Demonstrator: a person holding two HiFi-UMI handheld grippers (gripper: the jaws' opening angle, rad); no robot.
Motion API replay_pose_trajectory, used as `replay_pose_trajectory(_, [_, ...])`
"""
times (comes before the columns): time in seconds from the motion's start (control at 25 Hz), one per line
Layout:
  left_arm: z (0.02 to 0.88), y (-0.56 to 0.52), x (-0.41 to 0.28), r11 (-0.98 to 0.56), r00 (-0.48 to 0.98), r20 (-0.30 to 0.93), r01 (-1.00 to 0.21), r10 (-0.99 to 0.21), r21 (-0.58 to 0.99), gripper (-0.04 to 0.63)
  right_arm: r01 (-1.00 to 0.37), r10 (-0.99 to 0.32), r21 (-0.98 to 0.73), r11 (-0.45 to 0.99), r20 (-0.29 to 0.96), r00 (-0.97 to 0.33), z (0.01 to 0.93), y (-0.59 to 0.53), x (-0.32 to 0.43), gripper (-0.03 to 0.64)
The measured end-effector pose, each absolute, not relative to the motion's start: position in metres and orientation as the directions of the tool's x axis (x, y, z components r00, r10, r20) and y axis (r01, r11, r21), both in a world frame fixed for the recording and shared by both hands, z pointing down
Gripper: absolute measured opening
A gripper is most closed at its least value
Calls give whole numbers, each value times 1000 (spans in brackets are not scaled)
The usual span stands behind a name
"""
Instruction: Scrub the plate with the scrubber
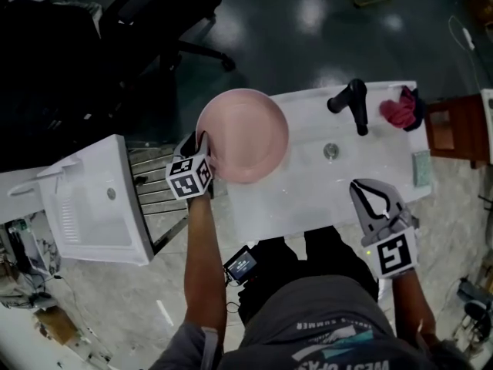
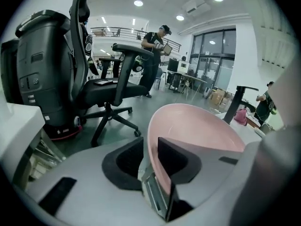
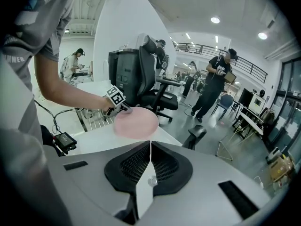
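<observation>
A pink plate sits at the left end of the white sink counter, partly past its edge. My left gripper is shut on the plate's left rim. In the left gripper view the rim runs between the two black pads of that gripper. My right gripper is shut and empty above the counter's front right; its view shows the plate farther off. A pale green scrubber pad lies at the counter's right end, apart from both grippers.
A black faucet and a red cloth are at the counter's back, with a drain in the middle. A second white basin and a wire rack stand left. A black office chair is behind.
</observation>
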State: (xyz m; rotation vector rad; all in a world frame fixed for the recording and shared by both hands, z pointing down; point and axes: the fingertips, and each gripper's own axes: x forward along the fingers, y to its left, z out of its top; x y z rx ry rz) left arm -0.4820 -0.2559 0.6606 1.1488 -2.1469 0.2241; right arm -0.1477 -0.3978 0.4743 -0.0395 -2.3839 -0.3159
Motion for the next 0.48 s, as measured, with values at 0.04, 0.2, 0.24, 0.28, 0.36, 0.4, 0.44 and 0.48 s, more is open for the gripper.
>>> replay_pose_trajectory(0.04, [661, -257, -481, 598, -377, 641, -785, -669, 163, 93, 114, -61, 214, 970, 670, -740, 475, -400, -146, 32])
replay_pose_trajectory(0.2, [659, -259, -480, 620, -386, 641, -763, -664, 183, 62, 105, -68, 214, 971, 673, -736, 477, -409, -140, 32])
replay_pose_trajectory(0.24, [657, -259, -480, 629, -386, 636, -750, -668, 205, 54, 102, -71, 214, 971, 672, -737, 477, -411, -139, 32])
replay_pose_trajectory(0.28, [655, -259, -480, 637, -387, 631, -736, -673, 228, 46, 98, -74, 215, 972, 671, -738, 476, -413, -137, 32])
replay_pose_trajectory(0.36, [650, -257, -479, 651, -391, 617, -709, -682, 270, 36, 89, -81, 217, 972, 669, -739, 476, -418, -134, 32])
replay_pose_trajectory(0.4, [647, -257, -478, 656, -393, 609, -696, -689, 292, 31, 83, -86, 217, 973, 669, -738, 476, -421, -132, 32])
replay_pose_trajectory(0.44, [645, -256, -477, 659, -394, 600, -681, -697, 319, 28, 76, -92, 217, 973, 669, -738, 476, -424, -130, 32])
replay_pose_trajectory(0.48, [643, -255, -476, 661, -394, 589, -665, -705, 346, 24, 70, -98, 219, 973, 669, -737, 477, -427, -128, 32])
